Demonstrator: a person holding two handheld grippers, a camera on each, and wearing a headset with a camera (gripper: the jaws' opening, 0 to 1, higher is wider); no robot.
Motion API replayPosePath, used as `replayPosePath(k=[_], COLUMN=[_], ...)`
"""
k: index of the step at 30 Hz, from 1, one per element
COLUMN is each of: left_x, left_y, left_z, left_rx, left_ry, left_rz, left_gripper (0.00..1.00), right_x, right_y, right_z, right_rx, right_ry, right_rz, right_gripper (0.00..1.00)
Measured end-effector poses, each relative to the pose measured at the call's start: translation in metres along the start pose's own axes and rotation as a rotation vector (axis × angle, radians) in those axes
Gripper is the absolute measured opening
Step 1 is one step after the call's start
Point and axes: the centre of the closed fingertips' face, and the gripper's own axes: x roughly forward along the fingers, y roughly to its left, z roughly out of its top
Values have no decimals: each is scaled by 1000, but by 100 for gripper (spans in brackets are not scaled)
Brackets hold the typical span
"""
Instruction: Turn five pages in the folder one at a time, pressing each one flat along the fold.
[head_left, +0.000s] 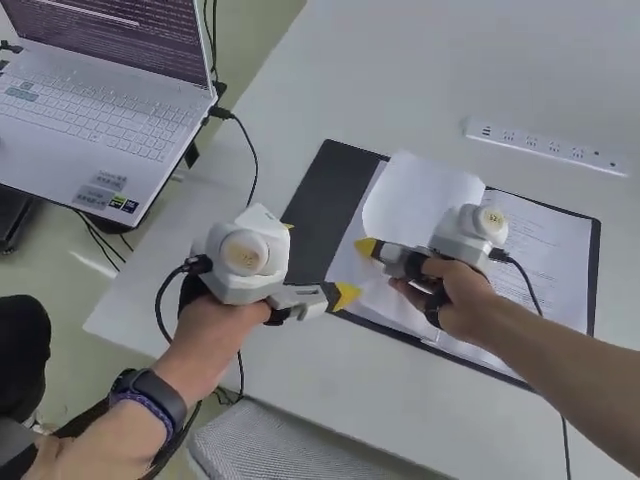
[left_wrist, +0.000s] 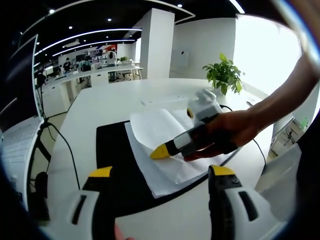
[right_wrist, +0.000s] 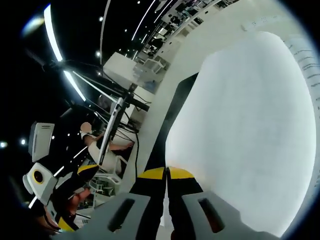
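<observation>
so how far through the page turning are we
Folder lies open. In hand: the right gripper has its jaws shut on a page, lifted and curling over. The left gripper hovers open, so pressing the fold is left. Pages already turned can't be counted.

Open laptop (head_left: 100, 100) at 10 o'clock, black cable (head_left: 247, 150) trailing from its corner. White power strip (head_left: 545, 147) at 2 o'clock on white table (head_left: 420, 60). Left gripper view: potted plant (left_wrist: 224, 75) at 1 o'clock.

My left gripper (head_left: 345, 295) and right gripper (head_left: 366, 247): white shells, dark yellow-tipped jaws, black cables (head_left: 163, 292); a dark wristband (head_left: 150, 393).
</observation>
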Motion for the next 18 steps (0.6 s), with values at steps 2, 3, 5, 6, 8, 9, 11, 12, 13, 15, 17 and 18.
replayPosePath(k=[2,3,5,6,8,9,11,12,13,15,17,18], left_x=[2,3,4,5,6,6,7,7,7,8,7,6], left_y=[3,5,10,12,16,17,19,19,20,20,17,15], left_z=[-3,-5,-8,-10,-11,-12,-13,-13,-14,-14,-11,-10], left_rx=[-2,-1,-1,-5,-14,-16,-17,-17,-20,-31,-34,-32], left_ry=[3,6,12,13,12,14,13,14,15,12,9,8], left_rz=[4,7,14,16,20,23,25,27,31,32,33,33], left_gripper=[75,75,75,75,75,75,74,74,74,74,74,74], right_x=[3,4,7,7,8,9,9,9,9,9,9,8], right_y=[0,-2,-5,-6,-11,-13,-14,-14,-12,-11,-10,-10], right_z=[-4,-5,-8,-10,-15,-18,-18,-19,-19,-19,-18,-19], right_rx=[3,6,12,11,4,3,18,25,26,28,29,26], right_ry=[5,9,18,21,39,45,33,25,16,6,1,0], right_rz=[-7,-14,-24,-27,-44,-52,-58,-60,-60,-62,-69,-70], right_gripper=[0,0,0,0,0,0,0,0,0,0,0,0])
